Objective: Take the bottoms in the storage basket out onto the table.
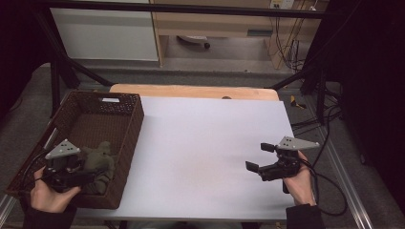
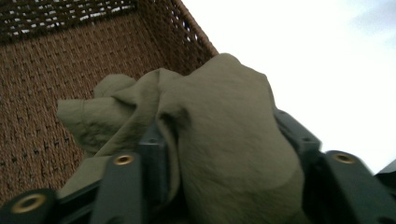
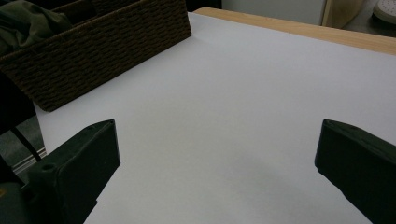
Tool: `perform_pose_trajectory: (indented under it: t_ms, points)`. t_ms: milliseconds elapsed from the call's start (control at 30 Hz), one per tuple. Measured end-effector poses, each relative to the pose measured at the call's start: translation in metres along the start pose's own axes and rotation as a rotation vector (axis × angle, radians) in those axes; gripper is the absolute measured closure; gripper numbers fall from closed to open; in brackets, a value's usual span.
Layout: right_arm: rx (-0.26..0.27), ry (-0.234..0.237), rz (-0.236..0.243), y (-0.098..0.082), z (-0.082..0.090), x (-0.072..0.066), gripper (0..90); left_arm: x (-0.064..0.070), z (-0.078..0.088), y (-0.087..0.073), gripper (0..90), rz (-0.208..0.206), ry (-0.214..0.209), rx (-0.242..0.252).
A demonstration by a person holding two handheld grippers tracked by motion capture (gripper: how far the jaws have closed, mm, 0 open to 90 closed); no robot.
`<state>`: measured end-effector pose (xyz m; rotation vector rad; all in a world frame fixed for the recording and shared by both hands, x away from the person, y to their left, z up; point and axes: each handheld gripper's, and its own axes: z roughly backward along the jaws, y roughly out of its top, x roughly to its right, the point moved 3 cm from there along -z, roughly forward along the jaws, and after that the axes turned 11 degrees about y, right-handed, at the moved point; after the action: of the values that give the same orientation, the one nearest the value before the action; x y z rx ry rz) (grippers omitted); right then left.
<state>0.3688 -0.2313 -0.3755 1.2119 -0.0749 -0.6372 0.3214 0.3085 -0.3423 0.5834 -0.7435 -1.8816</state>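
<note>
A crumpled olive-green cloth (image 1: 101,160) lies in the near end of a brown wicker basket (image 1: 136,125) at the table's left. My left gripper (image 1: 88,168) reaches into the basket, and its jaws are shut on a bunched fold of the cloth (image 2: 224,126), which fills the gap between them. Behind the fold are the basket's woven floor and walls (image 2: 56,65). At the table's right, my right gripper (image 1: 259,156) hovers over the white tabletop (image 1: 200,143), pointing left, with its jaws wide apart and nothing between them (image 3: 217,154).
The basket (image 3: 116,42) stands along the table's left edge, with the cloth (image 3: 23,21) peeking over its rim. A wooden strip (image 1: 191,90) borders the far edge of the table. Cables hang off the right side, and black frame bars run behind.
</note>
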Motion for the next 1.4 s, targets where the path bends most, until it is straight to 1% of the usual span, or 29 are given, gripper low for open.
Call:
perform_pose_trajectory:
  t_ms: [167, 200, 233, 400, 567, 800, 1000, 1133, 1233, 1400]
  points:
    - [0.001, 0.001, -0.001, 0.0, 0.0, 0.0, 0.6, 0.002, 0.001, 0.0, 59.7, -0.004, 0.009, -0.02]
    - [0.002, 0.0, 0.0, 0.0, 0.0, 0.0, 0.6, 0.002, 0.001, 0.0, 59.7, -0.003, 0.011, -0.021]
    - [0.0, -0.001, -0.001, 0.0, 0.0, 0.0, 0.6, 0.002, 0.001, 0.0, 62.6, -0.004, 0.012, -0.021]
    - [0.003, 0.0, -0.002, 0.0, 0.001, 0.0, 0.6, 0.001, 0.004, 0.0, 67.4, -0.007, 0.011, -0.014]
    - [0.003, 0.001, -0.002, 0.0, 0.001, 0.0, 0.6, -0.001, 0.009, 0.003, 68.9, 0.001, 0.003, 0.007]
    - [0.004, -0.001, -0.003, 0.001, 0.002, 0.0, 0.6, -0.001, 0.013, 0.007, 69.6, -0.015, 0.005, 0.012]
    - [0.004, -0.002, -0.001, 0.001, 0.001, 0.001, 0.6, -0.004, 0.02, 0.012, 69.9, -0.003, 0.004, 0.037]
    - [0.003, 0.0, -0.003, 0.001, 0.001, 0.0, 0.6, -0.007, 0.023, 0.016, 70.7, 0.005, 0.008, 0.044]
    - [0.002, -0.001, -0.003, 0.001, 0.001, 0.001, 0.6, -0.009, 0.026, 0.02, 70.8, -0.002, 0.014, 0.044]
    - [0.001, 0.0, -0.004, 0.001, 0.001, 0.001, 0.6, -0.011, 0.031, 0.032, 70.9, -0.026, 0.032, 0.054]
